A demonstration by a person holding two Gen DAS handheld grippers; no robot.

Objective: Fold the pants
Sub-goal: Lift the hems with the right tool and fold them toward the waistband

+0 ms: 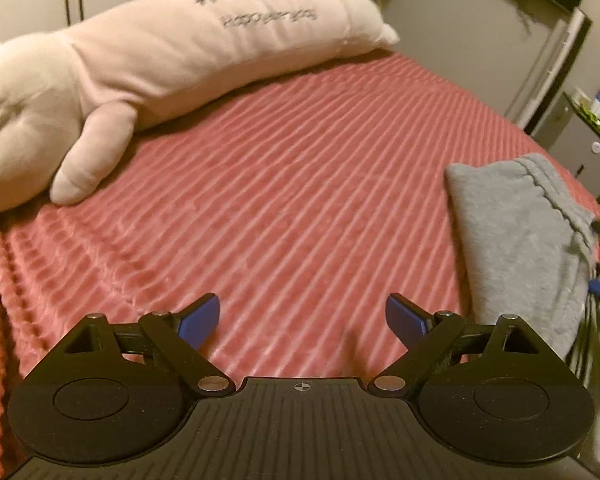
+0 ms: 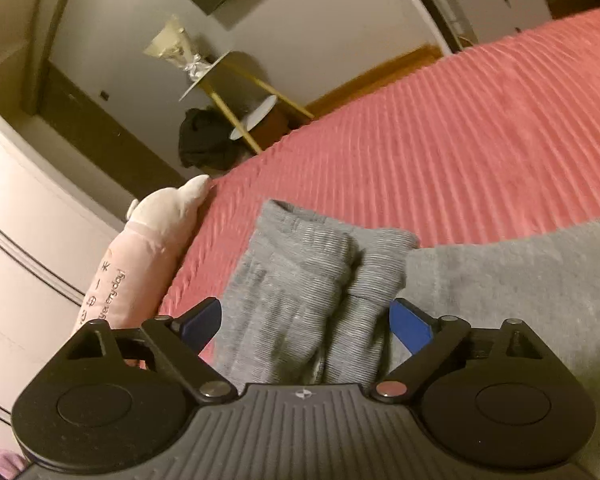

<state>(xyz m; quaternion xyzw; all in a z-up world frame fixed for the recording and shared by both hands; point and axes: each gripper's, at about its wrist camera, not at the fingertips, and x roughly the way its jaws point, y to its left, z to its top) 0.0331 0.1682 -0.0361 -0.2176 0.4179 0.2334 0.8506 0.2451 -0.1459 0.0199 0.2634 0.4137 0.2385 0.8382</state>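
My left tongs (image 1: 302,318) hang wide open over the bare pink ribbed bedspread (image 1: 300,184) with nothing between their blue pads. My right tongs (image 2: 306,320) are spread just as wide, and a bunched fold of the grey pants (image 2: 312,280) lies in the gap; I judge the pads are not pressing on it, though the cloth hides where it meets them.

The pants lie on the bed. In the left view they sit at about three o'clock, a grey heap (image 1: 516,240) with a gathered hem at the frame's edge. In the right view they fill the middle and run off toward four o'clock.

Risks, as I judge them:
- If I close my right tongs now, I may catch only the top layer of the bunch, and the fold would drag apart.
- The plush bedspread may grip the cloth, so a sideways pull could rumple it.
- My left tongs are well apart from the pants, so one-sided lifting could twist the heap.

Only the left view shows the long pink plush pillow (image 1: 172,60) at eleven o'clock along its length. Only the right view shows the doubled ribbed cuffs, and a small side table (image 2: 236,92) beyond the bed at eleven o'clock.
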